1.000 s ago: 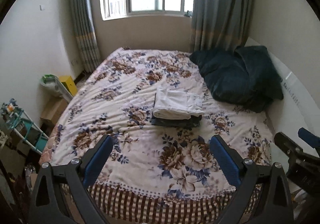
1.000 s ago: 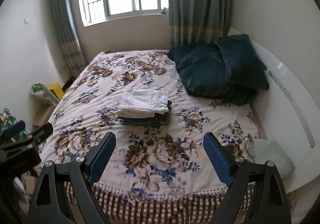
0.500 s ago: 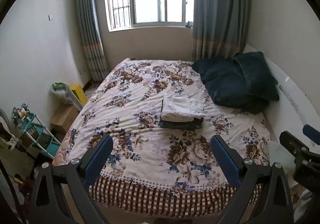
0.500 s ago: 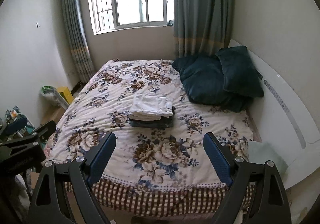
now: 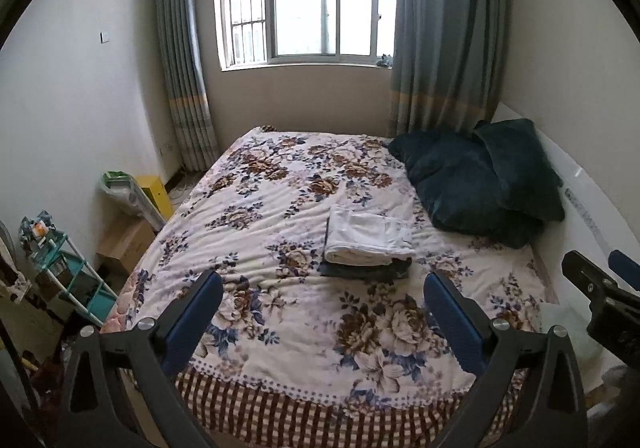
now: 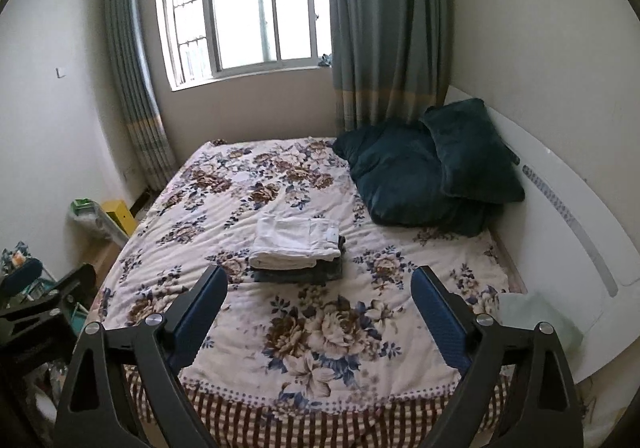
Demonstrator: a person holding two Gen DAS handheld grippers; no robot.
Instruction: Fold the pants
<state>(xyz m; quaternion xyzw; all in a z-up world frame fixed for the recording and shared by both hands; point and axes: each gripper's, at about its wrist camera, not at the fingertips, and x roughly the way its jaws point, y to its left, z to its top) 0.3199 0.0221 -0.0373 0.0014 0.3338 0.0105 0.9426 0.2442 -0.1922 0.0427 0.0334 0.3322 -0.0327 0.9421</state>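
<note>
White pants point(image 5: 368, 236) lie folded on a dark folded pair point(image 5: 364, 271) mid-bed point(image 5: 280, 348), well ahead of my left gripper point(image 5: 322, 288) and right gripper point(image 6: 318, 284), both spread and empty, so I judge folding done, with nothing left but to retreat.

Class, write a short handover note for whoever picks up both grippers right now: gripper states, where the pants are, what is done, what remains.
Left gripper: open, empty, held above the foot of the bed.
Right gripper: open, empty, alongside it.
White pants: folded, lying on top of a folded dark garment mid-bed, near the dark pillows.
Done: both pieces look folded and stacked; neither gripper touches them.
Left: no unfolded pants in view, so probably nothing beyond checking that the stack is neat.
</note>
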